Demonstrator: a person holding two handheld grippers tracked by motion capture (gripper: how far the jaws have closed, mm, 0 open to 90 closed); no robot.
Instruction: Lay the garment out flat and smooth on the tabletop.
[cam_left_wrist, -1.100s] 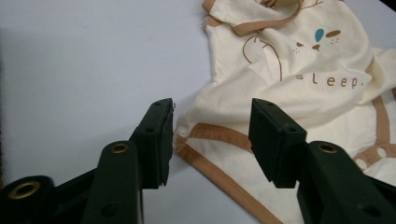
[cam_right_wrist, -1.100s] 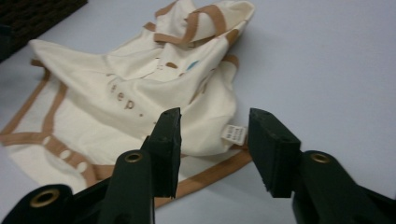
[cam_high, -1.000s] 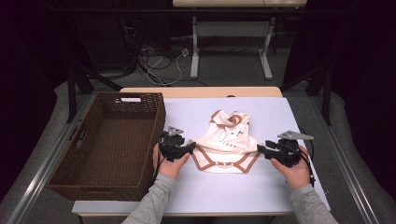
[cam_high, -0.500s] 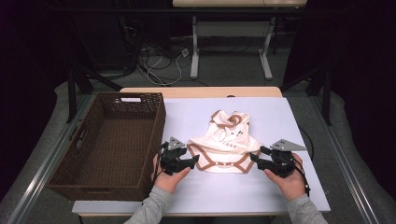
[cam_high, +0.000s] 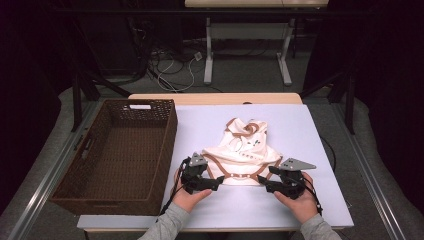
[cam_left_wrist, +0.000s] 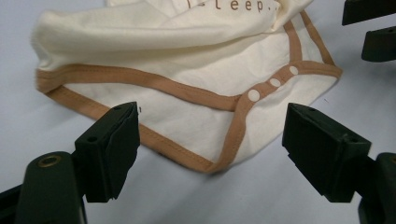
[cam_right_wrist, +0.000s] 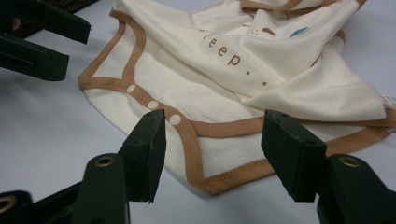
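Since a second ago I have drawn both hands back toward the near edge of the table (cam_high: 310, 130), and the cream bodysuit (cam_high: 242, 155) has slid nearer with them. My left gripper (cam_high: 216, 184) and right gripper (cam_high: 264, 185) now sit at its bottom hem, jaws wide, holding nothing. The wicker basket (cam_high: 70, 185) along the left edge is empty. My left gripper view shows three white snaps (cam_left_wrist: 273, 83) on the tan trim; my right gripper view shows the printed word "sleep" (cam_right_wrist: 223, 52)
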